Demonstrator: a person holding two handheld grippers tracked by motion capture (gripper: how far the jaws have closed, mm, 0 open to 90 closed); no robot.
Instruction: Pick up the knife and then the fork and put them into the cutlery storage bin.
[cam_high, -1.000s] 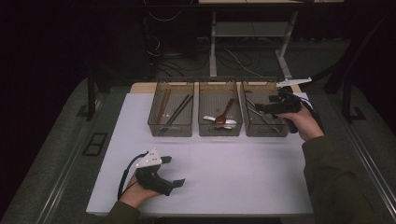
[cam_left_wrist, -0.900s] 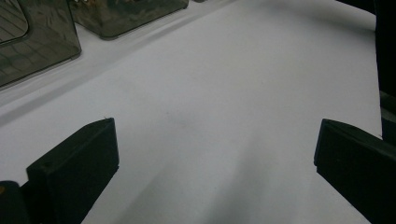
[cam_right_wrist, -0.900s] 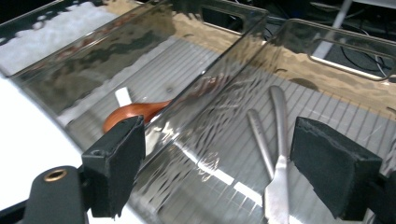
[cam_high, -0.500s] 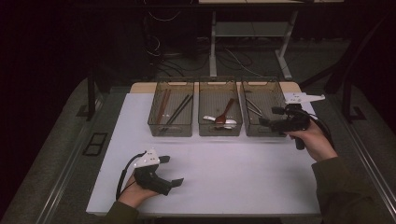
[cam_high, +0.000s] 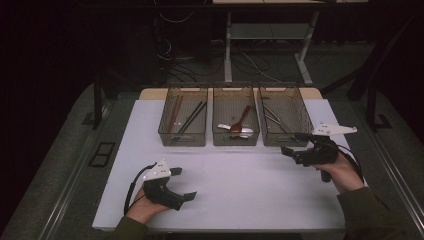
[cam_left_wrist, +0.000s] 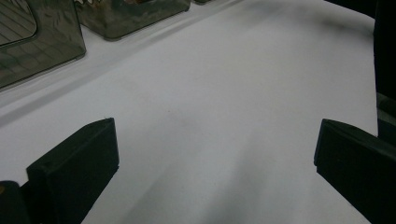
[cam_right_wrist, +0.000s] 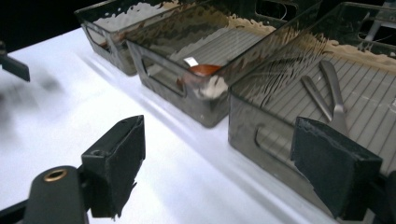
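On the white bench (cam_high: 240, 185), the right claw (cam_high: 295, 145) hangs wide and empty just before the right bin (cam_high: 285, 120) holding metal cutlery (cam_right_wrist: 334, 100); any next reach should clear its rim.

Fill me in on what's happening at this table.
A person holds a claw in each hand over a white table. Three clear bins sit in a row at the back: chopsticks in the left one, spoons in the middle, metal cutlery in the right bin. The right claw, open and empty, is beside that bin's near corner. The left claw rests open near the front.
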